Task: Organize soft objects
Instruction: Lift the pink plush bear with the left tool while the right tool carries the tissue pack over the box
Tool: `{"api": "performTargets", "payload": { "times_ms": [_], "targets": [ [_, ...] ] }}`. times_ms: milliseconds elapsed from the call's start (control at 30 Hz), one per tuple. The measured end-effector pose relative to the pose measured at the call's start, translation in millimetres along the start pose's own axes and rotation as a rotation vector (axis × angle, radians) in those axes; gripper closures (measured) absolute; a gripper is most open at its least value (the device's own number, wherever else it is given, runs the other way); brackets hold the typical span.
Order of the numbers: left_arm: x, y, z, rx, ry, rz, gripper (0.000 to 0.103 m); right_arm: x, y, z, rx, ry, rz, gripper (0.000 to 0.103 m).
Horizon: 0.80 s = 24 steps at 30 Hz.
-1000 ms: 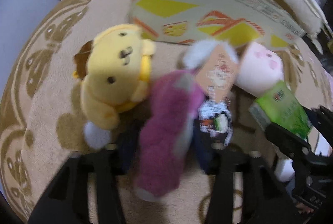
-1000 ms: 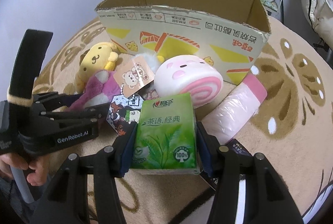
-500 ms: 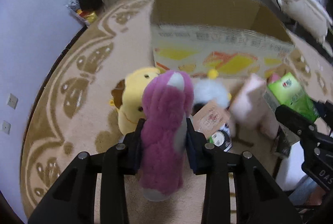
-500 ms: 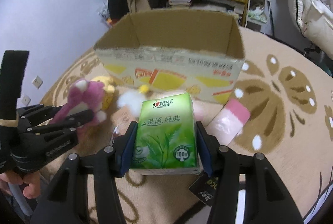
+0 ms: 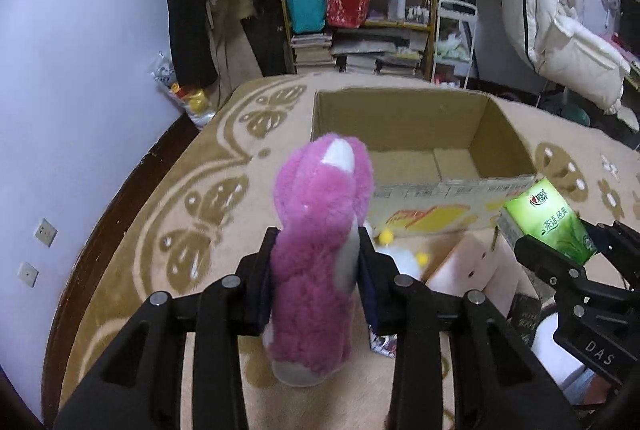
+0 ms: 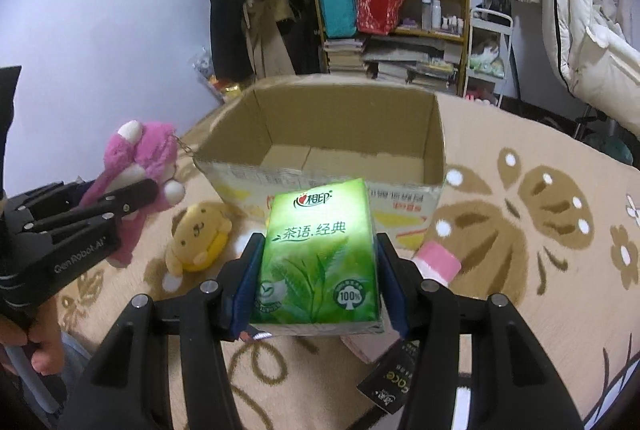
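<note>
Biggest risk: the plush (image 5: 316, 258) is getting pinched only around its squishy middle by the left gripper (image 5: 316, 270), so it could slip out or snag the box (image 5: 500, 134) rim. The right gripper (image 6: 316, 270) is clamping a tissue pack (image 6: 320, 250). Both are hanging in front of the box, above its near wall, not over the opening yet. A yellow plush (image 6: 198, 238) is lying against the box front.

A beige carpet with brown butterfly patterns (image 5: 208, 198) covers the floor; at twelve o'clock a cluttered wooden shelf unit (image 5: 360, 18); at nine, a pale lilac wall (image 5: 80, 50).
</note>
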<state>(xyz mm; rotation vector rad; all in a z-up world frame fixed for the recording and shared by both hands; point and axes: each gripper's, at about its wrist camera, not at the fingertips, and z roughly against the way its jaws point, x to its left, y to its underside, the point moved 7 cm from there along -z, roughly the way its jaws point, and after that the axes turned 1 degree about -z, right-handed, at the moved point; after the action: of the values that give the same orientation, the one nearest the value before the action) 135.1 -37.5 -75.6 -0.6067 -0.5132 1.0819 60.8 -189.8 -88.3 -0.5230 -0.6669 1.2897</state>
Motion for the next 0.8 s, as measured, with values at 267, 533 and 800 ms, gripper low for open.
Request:
{"api": "performTargets", "payload": {
  "times_ms": [267,533,800],
  "targets": [
    [-12,-28,4,-0.068,-0.007,-0.03,0.069,-3,-27,9,-0.069,-0.003,-0.002,0.046],
    [-10,-54,-7,-0.109,-0.034,-0.025,0.069,-4,-52,-6,-0.11,-0.001,-0.013,0.046],
    [-12,-67,-20,-0.124,-0.061,-0.069,0.068,-10,-64,-18,-0.112,0.003,-0.023,0.046]
  ]
}}
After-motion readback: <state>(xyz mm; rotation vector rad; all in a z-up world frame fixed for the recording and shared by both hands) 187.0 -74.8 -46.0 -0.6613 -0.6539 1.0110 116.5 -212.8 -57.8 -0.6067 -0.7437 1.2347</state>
